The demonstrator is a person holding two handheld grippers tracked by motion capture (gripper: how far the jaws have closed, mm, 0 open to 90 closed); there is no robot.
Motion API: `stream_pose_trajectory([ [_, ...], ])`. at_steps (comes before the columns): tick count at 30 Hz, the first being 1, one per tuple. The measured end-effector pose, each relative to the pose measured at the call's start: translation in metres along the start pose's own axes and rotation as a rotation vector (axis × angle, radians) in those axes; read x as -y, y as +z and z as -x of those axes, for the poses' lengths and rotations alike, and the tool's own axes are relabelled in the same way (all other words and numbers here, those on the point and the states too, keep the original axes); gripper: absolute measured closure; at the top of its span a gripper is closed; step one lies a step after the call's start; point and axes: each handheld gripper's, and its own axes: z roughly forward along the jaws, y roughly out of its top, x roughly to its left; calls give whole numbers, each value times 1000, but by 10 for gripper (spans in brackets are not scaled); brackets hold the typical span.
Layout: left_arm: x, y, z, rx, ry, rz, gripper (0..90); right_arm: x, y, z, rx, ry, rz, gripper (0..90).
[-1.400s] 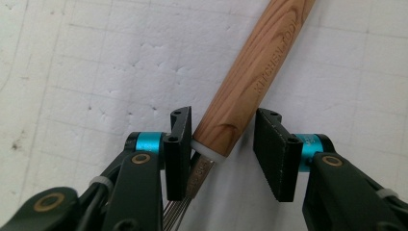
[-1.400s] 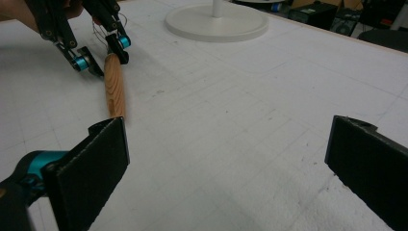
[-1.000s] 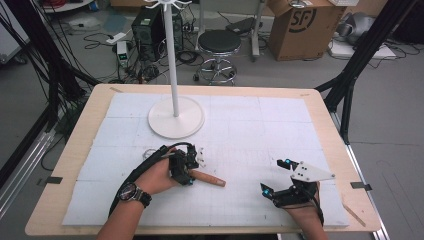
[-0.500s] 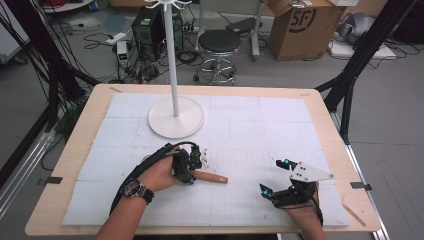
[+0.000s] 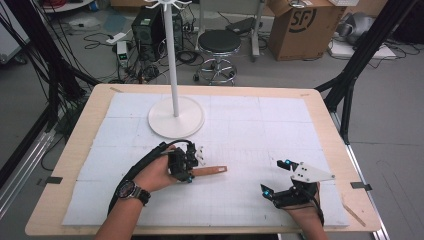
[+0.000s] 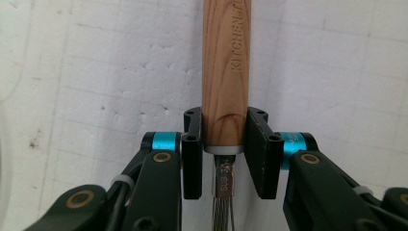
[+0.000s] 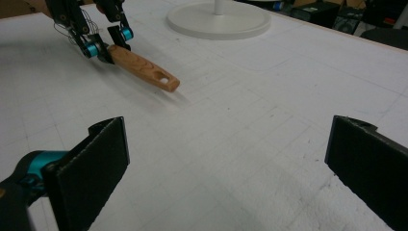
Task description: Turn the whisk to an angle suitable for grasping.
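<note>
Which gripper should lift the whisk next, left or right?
Left. The left gripper has just closed its jaws on the whisk's wooden handle. The right gripper stands open on the mat, apart from the whisk.

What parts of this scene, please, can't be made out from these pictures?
- Whisk: in the left gripper view its wires run under the camera between the fingers; in the high view the hand and left gripper cover the head.
- Handle lettering: left gripper view, cut off by the top edge.
- Stand: high view, its hooked top is cropped.
- Right gripper: in its own view, the finger tips run out of frame.
</note>
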Motion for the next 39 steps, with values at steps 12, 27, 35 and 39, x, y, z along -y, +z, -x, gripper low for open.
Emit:
stream_pose_trajectory([
  [12,24,-39,-3,-30,-102,230,705,0,1,-1,0,-5,-2,5],
  [27,48,-82,-6,-16,-186,433,707,-2,4,0,-1,-7,-3,5],
  [35,60,-97,-11,28,-242,546,707,-4,6,1,5,-6,-1,4],
  [39,62,-105,-13,48,-246,581,708,-6,8,2,10,-18,-4,5],
])
